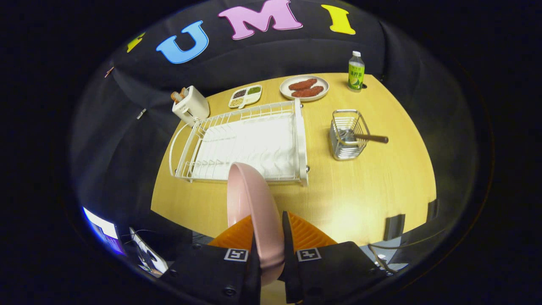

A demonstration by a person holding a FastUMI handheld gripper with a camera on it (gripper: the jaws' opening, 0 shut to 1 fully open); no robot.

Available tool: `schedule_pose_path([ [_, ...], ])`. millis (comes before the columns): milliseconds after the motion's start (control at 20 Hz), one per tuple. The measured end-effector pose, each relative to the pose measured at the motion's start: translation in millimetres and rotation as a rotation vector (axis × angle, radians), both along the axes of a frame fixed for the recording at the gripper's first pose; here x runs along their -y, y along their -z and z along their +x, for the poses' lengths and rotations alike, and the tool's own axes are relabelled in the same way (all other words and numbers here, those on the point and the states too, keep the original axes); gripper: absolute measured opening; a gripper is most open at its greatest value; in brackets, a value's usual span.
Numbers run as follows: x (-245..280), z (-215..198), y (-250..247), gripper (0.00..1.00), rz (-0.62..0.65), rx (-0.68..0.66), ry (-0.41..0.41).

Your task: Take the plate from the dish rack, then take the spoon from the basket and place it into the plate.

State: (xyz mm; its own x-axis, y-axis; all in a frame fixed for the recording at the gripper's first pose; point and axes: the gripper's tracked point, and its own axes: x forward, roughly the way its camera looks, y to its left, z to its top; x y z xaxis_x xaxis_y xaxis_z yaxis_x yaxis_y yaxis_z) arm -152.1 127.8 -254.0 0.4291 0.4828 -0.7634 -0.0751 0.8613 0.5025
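The gripper (269, 237) has its two fingers pressed tight on the pink plate (247, 199), one on each side. The plate stands on its edge and is up above the near edge of the desk (360, 199). Just past it sits the white dish rack (245, 144). To the right of the rack is a wire basket (347, 135) with the spoon (370, 137) sticking out. At the far edge are a toaster (190, 106), a snack tray (245, 96), a dish of food (304, 87), and a green bottle (356, 72) in the far right corner.
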Motion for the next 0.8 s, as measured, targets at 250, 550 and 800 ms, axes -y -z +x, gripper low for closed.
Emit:
schedule_pose_path([
  [250,-16,-7,50,0.27,0.025,-0.070,-0.001],
  [550,-38,3,82,0.27,0.107,-0.128,0.049],
  [800,-34,5,108,0.33,0.058,-0.129,0.073],
])
